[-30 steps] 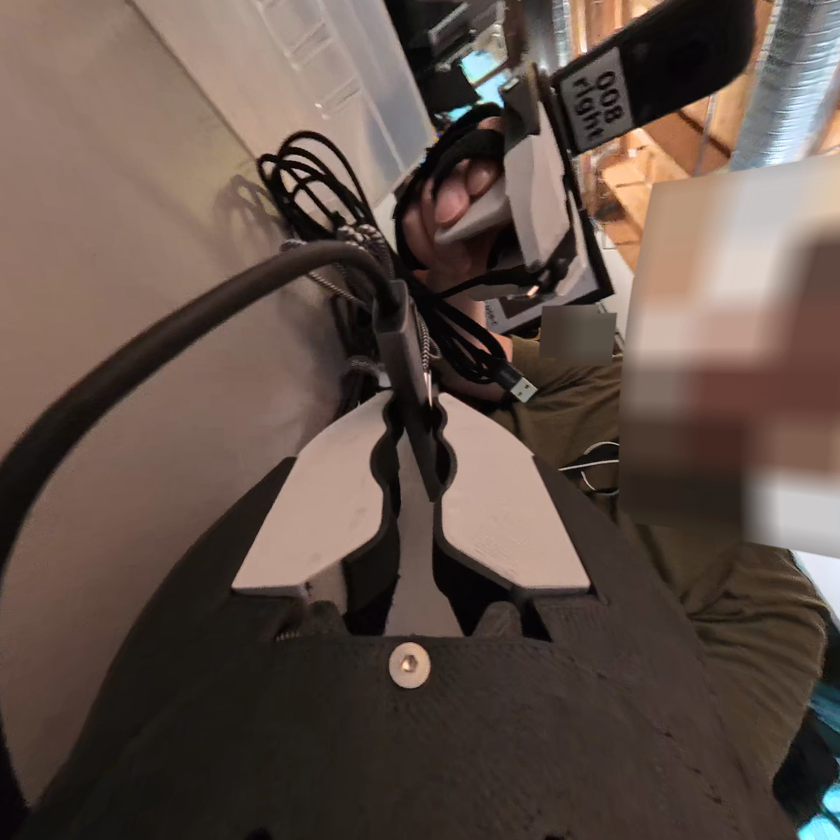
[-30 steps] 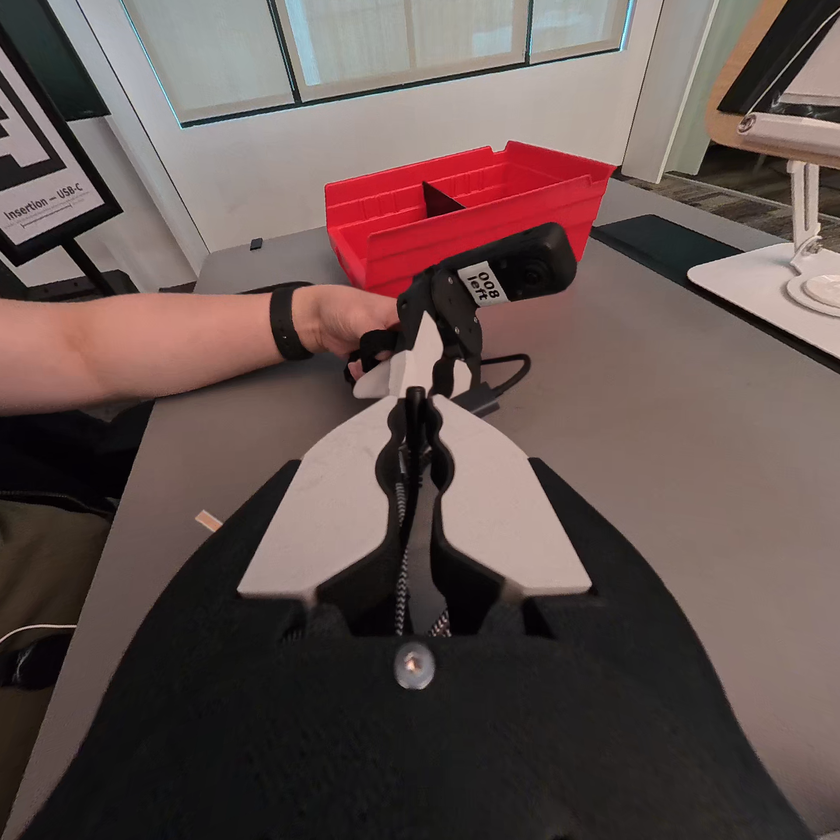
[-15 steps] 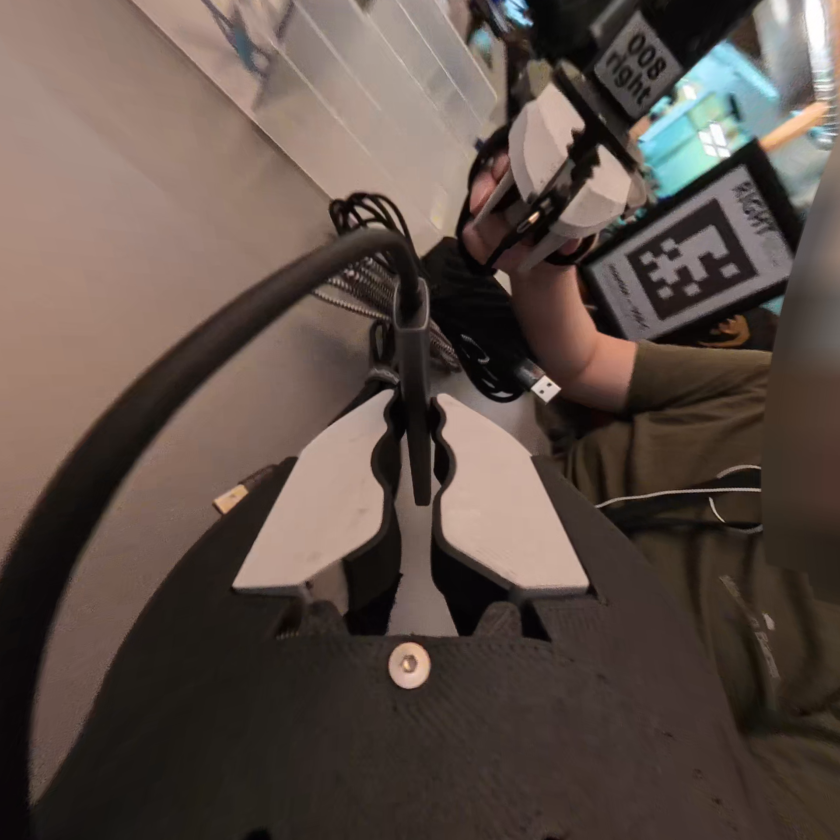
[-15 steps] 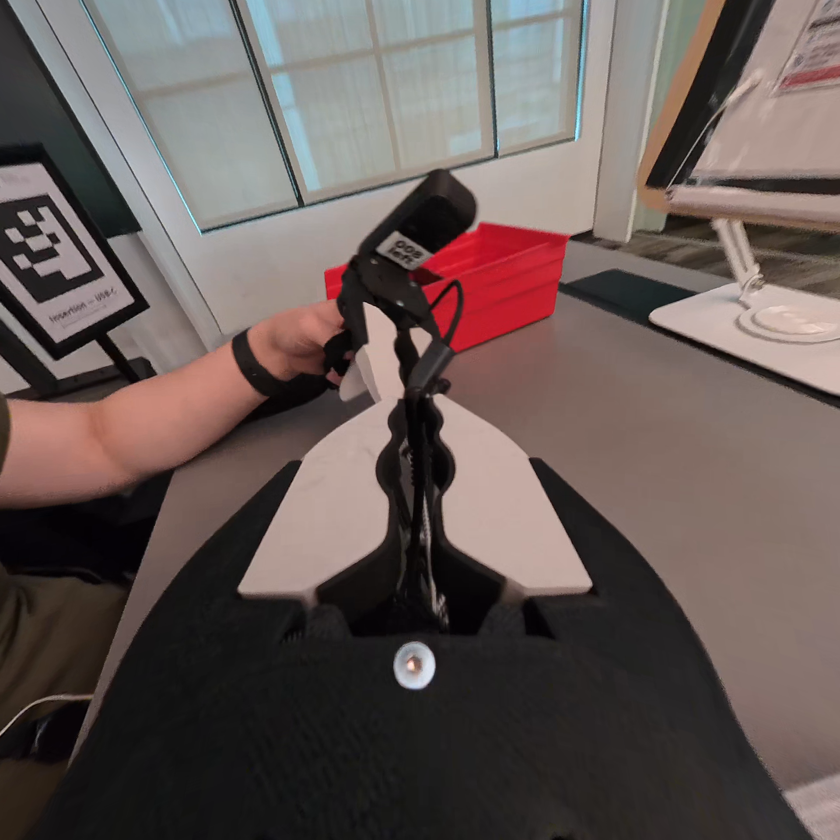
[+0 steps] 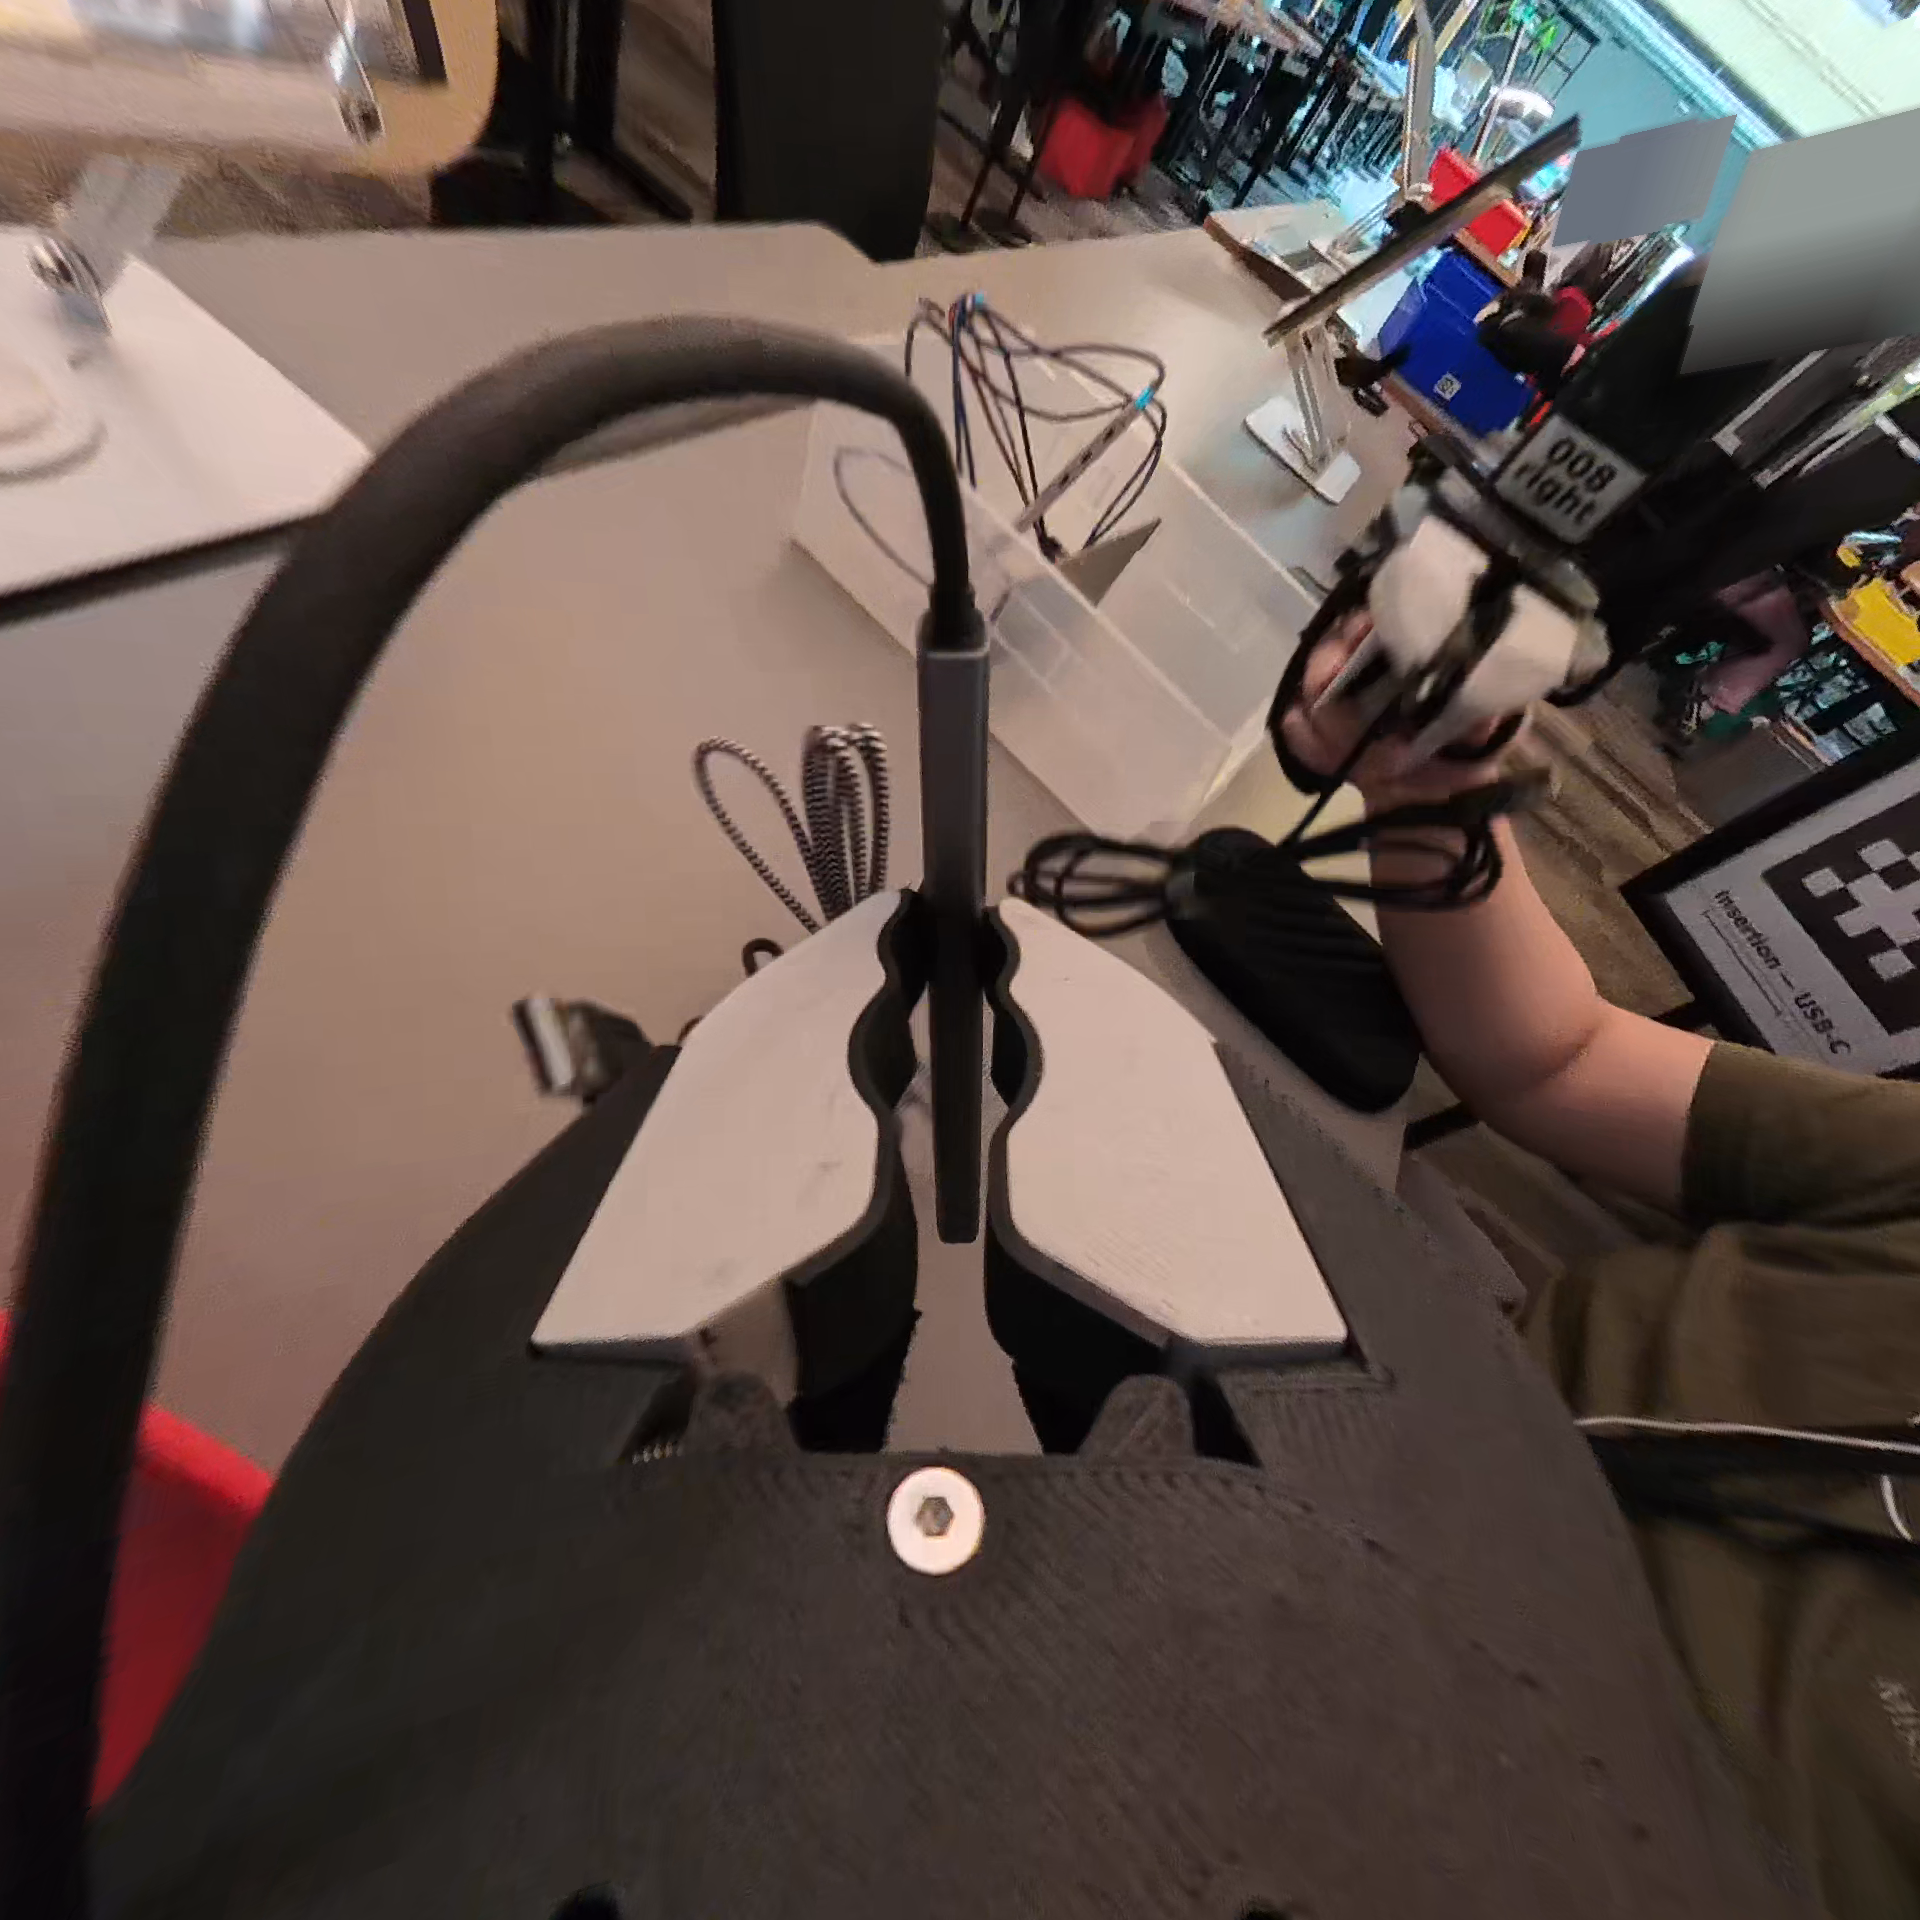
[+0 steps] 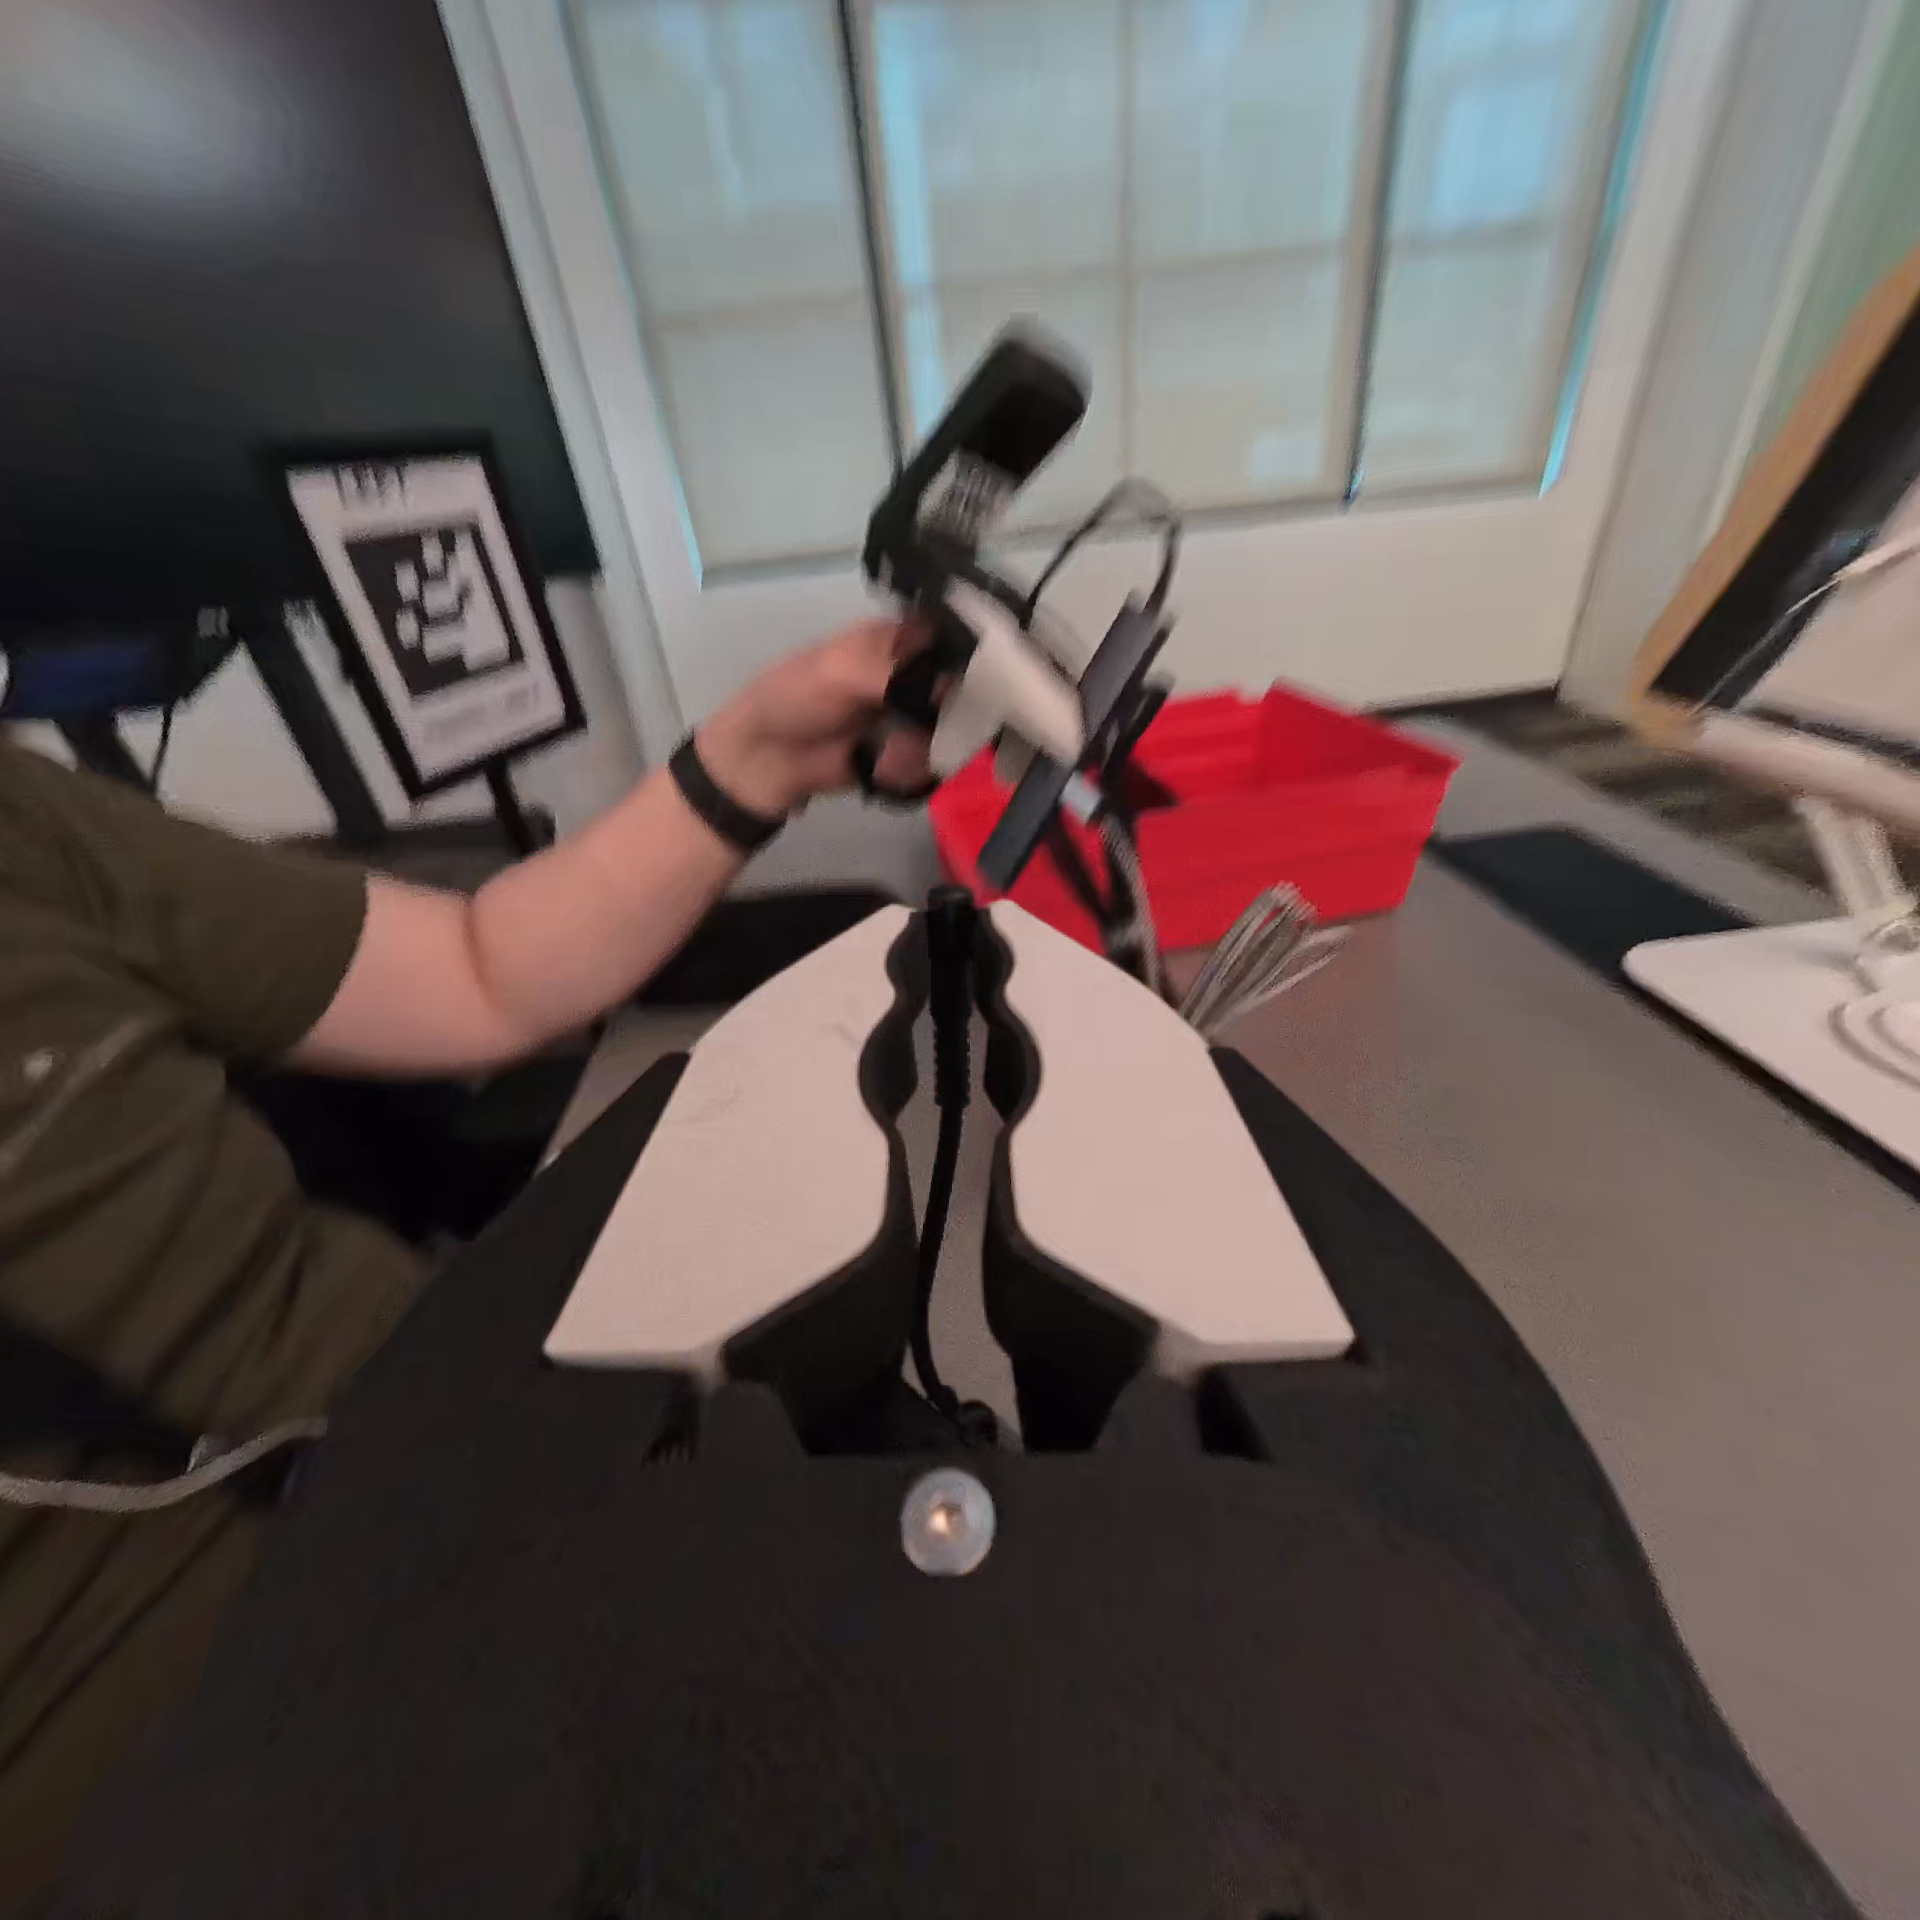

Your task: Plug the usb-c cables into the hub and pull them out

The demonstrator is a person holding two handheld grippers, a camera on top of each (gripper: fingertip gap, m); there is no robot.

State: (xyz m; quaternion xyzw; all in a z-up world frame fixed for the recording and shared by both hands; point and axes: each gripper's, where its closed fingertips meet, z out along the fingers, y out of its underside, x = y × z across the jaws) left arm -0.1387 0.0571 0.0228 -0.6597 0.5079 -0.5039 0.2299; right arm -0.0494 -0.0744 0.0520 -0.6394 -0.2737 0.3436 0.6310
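Left tongs [image 5: 951, 925] clamp hub [image 5: 954, 831], long axis along fingers. Right tongs [image 6: 951, 914] clamp cable plug [image 6: 948, 935], hub ahead, both above worktop [image 6: 1558, 1195].

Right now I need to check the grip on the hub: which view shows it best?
The left wrist view: the hub stands sharp and upright, clamped between the left tongs. The right wrist view shows it only farther off, tilted and motion-blurred.
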